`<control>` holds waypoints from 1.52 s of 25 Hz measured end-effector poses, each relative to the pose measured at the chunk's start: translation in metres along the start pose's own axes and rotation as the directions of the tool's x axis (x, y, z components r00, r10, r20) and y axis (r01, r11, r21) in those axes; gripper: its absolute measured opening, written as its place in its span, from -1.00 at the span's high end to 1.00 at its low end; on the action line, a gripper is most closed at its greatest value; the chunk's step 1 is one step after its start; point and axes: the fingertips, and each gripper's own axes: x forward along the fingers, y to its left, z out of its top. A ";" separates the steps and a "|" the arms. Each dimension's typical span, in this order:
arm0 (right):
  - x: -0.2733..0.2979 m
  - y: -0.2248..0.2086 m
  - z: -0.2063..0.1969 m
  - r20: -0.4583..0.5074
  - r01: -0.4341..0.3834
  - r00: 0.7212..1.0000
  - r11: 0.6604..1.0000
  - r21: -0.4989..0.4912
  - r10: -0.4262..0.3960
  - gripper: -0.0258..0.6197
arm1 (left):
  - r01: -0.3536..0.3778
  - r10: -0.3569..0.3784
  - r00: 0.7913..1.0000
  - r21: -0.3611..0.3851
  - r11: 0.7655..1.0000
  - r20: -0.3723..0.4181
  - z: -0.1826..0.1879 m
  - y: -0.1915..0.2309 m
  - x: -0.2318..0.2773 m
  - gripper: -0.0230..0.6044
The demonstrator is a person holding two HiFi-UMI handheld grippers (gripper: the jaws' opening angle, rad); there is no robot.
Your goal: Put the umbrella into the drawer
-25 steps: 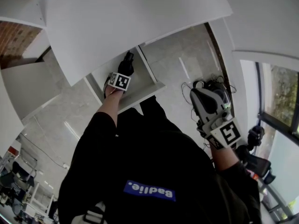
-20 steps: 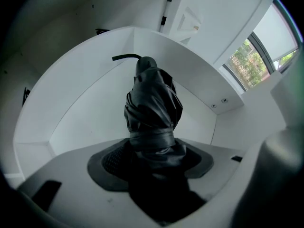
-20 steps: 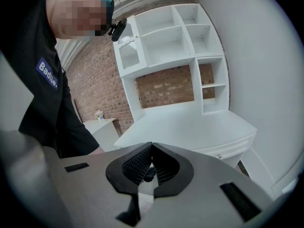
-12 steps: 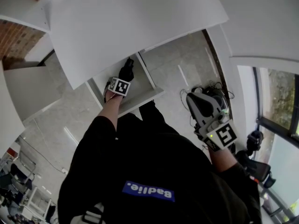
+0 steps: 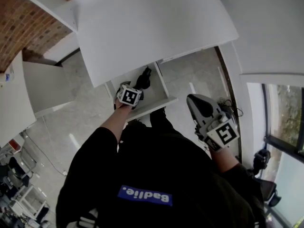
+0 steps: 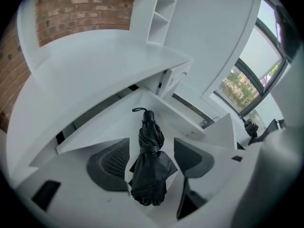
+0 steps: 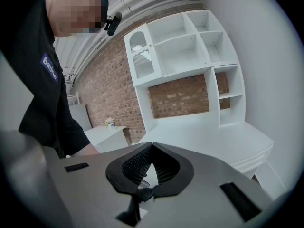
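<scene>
- The umbrella [image 6: 148,167] lay folded inside the open drawer [image 6: 190,122], under the white desk top [image 6: 104,65]. In the left gripper view its handle [image 6: 148,116] and cord loop pointed to 12 o'clock and its loose canopy end to 6 o'clock.
- My left gripper [image 6: 151,148] hung above it, aimed steeply down into the drawer. The jaws stood wide and were easing slightly inward. The umbrella showed in the gap between them, but neither pad touched it, so I held nothing there.
- My right gripper [image 7: 151,147] was closed, pad against pad with nothing between. In the head view it sat at about 4 o'clock from the drawer, well apart from it and facing the shelves.
- By my reckoning the placing itself was done, since the umbrella rested on the drawer floor, and the drawer was open.
- I judged the umbrella light — a stiff core under soft, slippery fabric that would bunch and slide under the pads.
- Had I needed to take it again, I would have gripped at the strap [image 6: 149,149] cinching its middle, where the cloth was bound tight to the shaft.
- The handle at 12 o'clock was the other firm spot — harder and less likely to slip, but off balance.
- The flared folds at 6 o'clock I would have avoided, as they looked likely to give way.
</scene>
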 end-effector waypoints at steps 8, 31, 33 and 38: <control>0.007 0.020 0.014 0.044 -0.034 0.998 0.999 0.002 0.034 0.83 | 0.001 0.010 0.983 -0.061 0.998 0.181 0.033 -0.005 -0.094 0.13; 0.053 0.086 0.037 0.064 -0.180 0.981 0.981 -0.070 0.184 0.83 | 0.112 -0.011 0.765 -0.116 0.987 0.644 0.080 -0.040 -0.315 0.81; 0.056 0.088 0.035 0.058 -0.188 0.980 0.980 -0.071 0.192 0.83 | 0.106 -0.010 0.742 -0.103 0.989 0.670 0.084 -0.045 -0.331 0.85; 0.062 0.094 0.034 0.050 -0.208 0.976 0.976 -0.066 0.211 0.83 | 0.094 -0.032 0.659 -0.040 0.995 0.751 0.099 -0.061 -0.370 0.92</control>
